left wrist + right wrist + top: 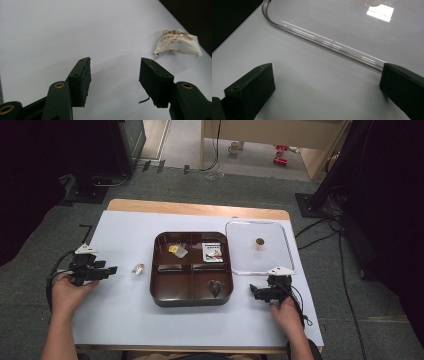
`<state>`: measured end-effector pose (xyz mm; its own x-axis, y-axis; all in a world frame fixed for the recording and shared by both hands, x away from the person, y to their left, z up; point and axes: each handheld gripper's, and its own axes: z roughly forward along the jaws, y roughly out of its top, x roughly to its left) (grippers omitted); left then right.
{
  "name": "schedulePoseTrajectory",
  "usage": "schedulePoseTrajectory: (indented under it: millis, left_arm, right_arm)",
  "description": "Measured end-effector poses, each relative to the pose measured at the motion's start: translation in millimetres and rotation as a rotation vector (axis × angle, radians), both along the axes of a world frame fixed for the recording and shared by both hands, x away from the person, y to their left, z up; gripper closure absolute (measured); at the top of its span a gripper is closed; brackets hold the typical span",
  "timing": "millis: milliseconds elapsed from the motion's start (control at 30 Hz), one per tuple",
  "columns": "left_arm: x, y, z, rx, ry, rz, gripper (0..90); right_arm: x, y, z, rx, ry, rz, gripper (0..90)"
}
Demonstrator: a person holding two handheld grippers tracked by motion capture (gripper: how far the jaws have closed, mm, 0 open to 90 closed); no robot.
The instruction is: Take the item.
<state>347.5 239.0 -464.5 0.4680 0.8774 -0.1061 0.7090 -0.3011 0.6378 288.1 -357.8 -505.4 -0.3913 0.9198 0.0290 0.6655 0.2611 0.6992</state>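
Note:
A small crumpled white packet (pixel 138 268) with brown print lies on the white table cover, left of a dark brown divided tray (pixel 155 285). My left gripper (pixel 111 270) rests low at the table's left and points toward the packet, a short way from it. In the left gripper view its jaws (pixel 115 68) stand open with only bare cover between them, and the packet (pixel 178 42) lies ahead to the right. Right of the tray, my right gripper (pixel 254 292) is open. Its jaws (pixel 327 75) spread wide just before the rim of a clear lid (pixel 324 41).
The tray holds a yellow-tagged sachet (pixel 176 250) at far left, a printed packet (pixel 213 252) at far right and a dark item (pixel 215 287) at near right. The clear lid (pixel 287 245), with a small brown knob (pixel 259 241), lies flat beside the tray.

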Motion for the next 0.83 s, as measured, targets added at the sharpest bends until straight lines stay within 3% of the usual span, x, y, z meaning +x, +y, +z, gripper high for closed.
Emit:
schedulePoseTrajectory:
  millis: [200,300,500,633,833]
  left_arm:
    - [0.9,3.2,-5.4,0.030,0.010,0.017,41.4]
    - [1.6,1.1,-10.6,0.074,0.025,0.003,41.2]
    - [0.9,1.6,-12.0,0.061,0.022,0.001,38.2]
    - [-2.6,-2.1,-14.5,0.087,-0.006,-0.016,35.0]
    - [-6.6,-3.3,-18.3,0.072,-0.037,-0.018,28.3]
  right_arm:
    - [0.0,0.0,0.0,0.000,0.000,0.000,0.0]
    - [0.0,0.0,0.0,0.000,0.000,0.000,0.0]
    - [0.0,0.0,0.0,0.000,0.000,0.000,0.0]
    - [0.0,0.0,0.0,0.000,0.000,0.000,0.0]
    - [0.0,0.0,0.0,0.000,0.000,0.000,0.0]
